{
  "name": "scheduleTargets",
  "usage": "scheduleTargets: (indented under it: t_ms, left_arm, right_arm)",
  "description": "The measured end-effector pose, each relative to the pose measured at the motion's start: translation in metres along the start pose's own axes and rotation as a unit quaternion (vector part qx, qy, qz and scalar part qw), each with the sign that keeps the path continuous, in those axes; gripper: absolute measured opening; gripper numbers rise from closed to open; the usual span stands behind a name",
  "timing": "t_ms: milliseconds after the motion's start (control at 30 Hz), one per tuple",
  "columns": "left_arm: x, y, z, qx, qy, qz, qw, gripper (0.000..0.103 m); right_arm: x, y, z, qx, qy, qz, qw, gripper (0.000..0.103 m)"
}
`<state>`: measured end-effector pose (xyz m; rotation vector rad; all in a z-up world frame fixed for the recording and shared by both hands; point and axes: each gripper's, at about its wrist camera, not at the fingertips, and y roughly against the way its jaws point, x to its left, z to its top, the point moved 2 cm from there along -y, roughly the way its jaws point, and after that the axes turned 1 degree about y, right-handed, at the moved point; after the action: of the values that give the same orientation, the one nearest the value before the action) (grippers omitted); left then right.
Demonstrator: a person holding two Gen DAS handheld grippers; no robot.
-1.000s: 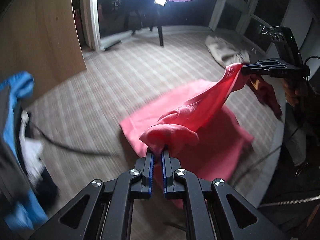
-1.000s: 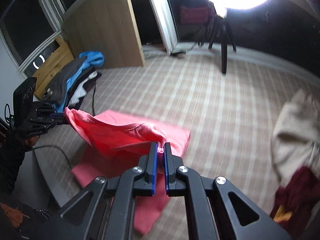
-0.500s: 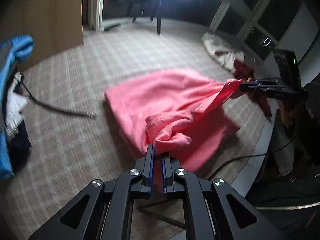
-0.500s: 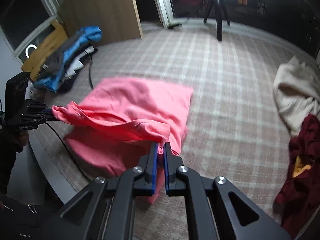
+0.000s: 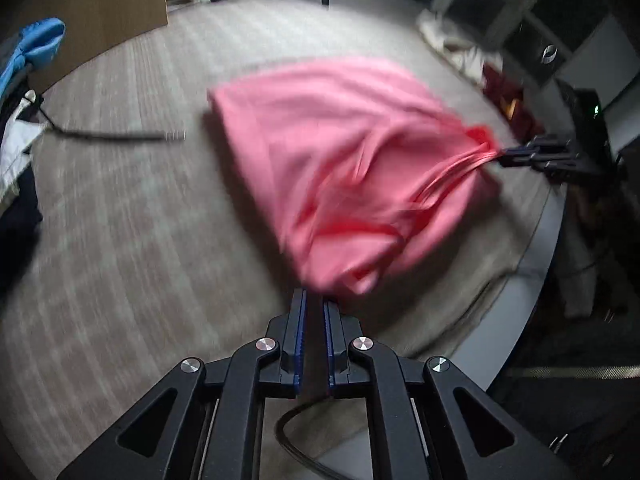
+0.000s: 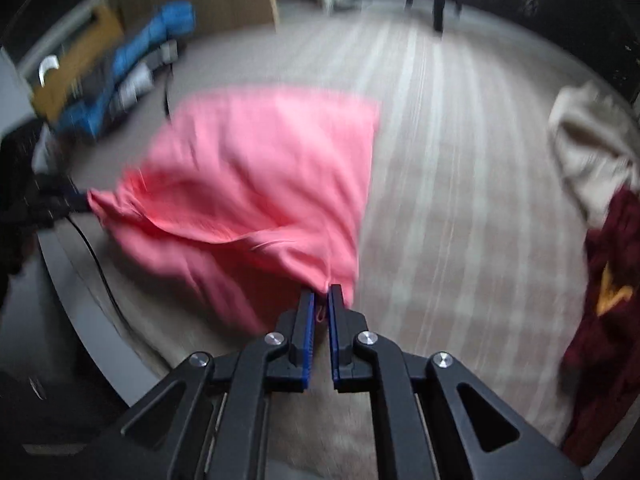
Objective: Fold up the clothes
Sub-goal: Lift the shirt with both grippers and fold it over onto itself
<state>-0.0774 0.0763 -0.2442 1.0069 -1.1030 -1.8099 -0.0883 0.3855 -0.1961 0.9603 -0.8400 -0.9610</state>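
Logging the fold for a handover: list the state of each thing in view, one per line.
pink garment: partly draped on the cloth-covered surface, near edge gripped at both ends.
left gripper: shut on pink garment.
right gripper: shut on pink garment.
maroon garment: crumpled.
cream garment: crumpled.
blue garment: heaped.

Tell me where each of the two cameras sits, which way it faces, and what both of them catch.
Left wrist: rides the left tongs, angled down at the table; they pinch the pink garment. The right tongs show at right.
Right wrist: rides the right tongs, angled down, pinching another corner; the left tongs show at left.
Shared: the pink garment, blue clothes, cream cloth, maroon garment.
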Motion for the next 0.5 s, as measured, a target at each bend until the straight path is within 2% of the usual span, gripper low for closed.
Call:
scheduleTargets:
  t_ms: [67, 133, 233, 333, 400, 500]
  left_arm:
    - [0.003, 0.007, -0.006, 0.001, 0.0, 0.011, 0.9999, 0.015]
    - [0.006, 0.021, -0.006, -0.012, 0.013, 0.02, 0.9997, 0.019]
    - [0.0, 0.026, -0.005, -0.027, 0.015, 0.006, 0.9995, 0.023]
    - [-0.009, 0.013, -0.002, -0.019, 0.018, -0.009, 0.9996, 0.024]
    - [-0.015, 0.006, 0.0, -0.012, 0.016, -0.001, 0.9998, 0.024]
    - [-0.018, 0.016, 0.002, -0.029, 0.02, 0.01, 0.9993, 0.024]
  right_arm:
    - [-0.006, 0.009, -0.012, 0.003, -0.014, -0.005, 1.0, 0.009]
    - [-0.014, 0.023, -0.02, -0.01, -0.036, -0.005, 0.999, 0.022]
    - [-0.013, 0.038, -0.026, -0.023, -0.052, 0.018, 0.998, 0.027]
    - [0.001, 0.035, -0.029, -0.025, -0.044, 0.031, 0.998, 0.027]
    - [0.013, 0.026, -0.027, -0.015, -0.038, 0.044, 0.998, 0.027]
    - [0.021, 0.027, -0.026, -0.027, -0.032, 0.042, 0.998, 0.027]
